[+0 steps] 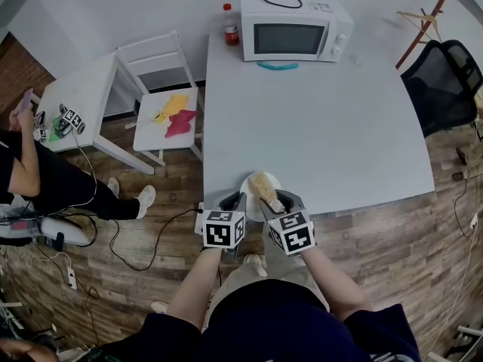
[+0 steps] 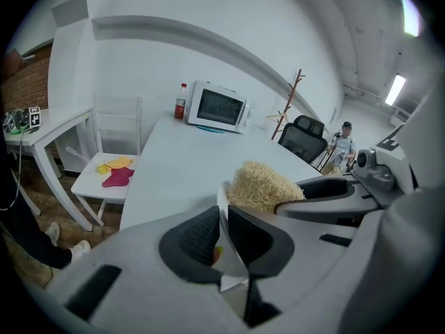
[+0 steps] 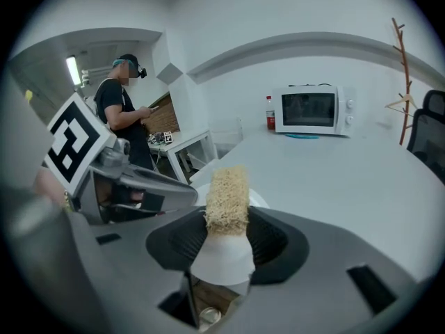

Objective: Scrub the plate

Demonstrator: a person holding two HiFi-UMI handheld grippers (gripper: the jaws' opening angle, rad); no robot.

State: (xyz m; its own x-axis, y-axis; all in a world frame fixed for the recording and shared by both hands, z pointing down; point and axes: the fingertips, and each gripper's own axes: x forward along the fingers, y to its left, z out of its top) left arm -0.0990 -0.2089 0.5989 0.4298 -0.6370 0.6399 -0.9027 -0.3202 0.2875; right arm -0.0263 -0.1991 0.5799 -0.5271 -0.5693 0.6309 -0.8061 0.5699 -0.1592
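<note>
At the near edge of the grey table (image 1: 317,127) a white plate (image 1: 260,181) is tipped up, with my left gripper (image 1: 234,200) shut on its near rim. In the left gripper view the plate's rim (image 2: 224,218) stands edge-on between the two pads. My right gripper (image 1: 283,200) is shut on the white handle of a scrubber (image 1: 264,187), whose tan fibrous head rests against the plate's face. The scrubber (image 3: 228,197) rises from between the right gripper (image 3: 226,239) jaws, with the plate (image 3: 259,199) just behind it. The scrubber's head (image 2: 263,185) sits to the right of the plate.
A white microwave (image 1: 294,25), a red bottle (image 1: 229,26) and a teal item (image 1: 277,65) stand at the table's far end. A white chair (image 1: 170,115) with yellow and red cloths and a small white table (image 1: 83,96) are on the left, by a seated person (image 1: 30,176). A black office chair (image 1: 445,81) is at the right.
</note>
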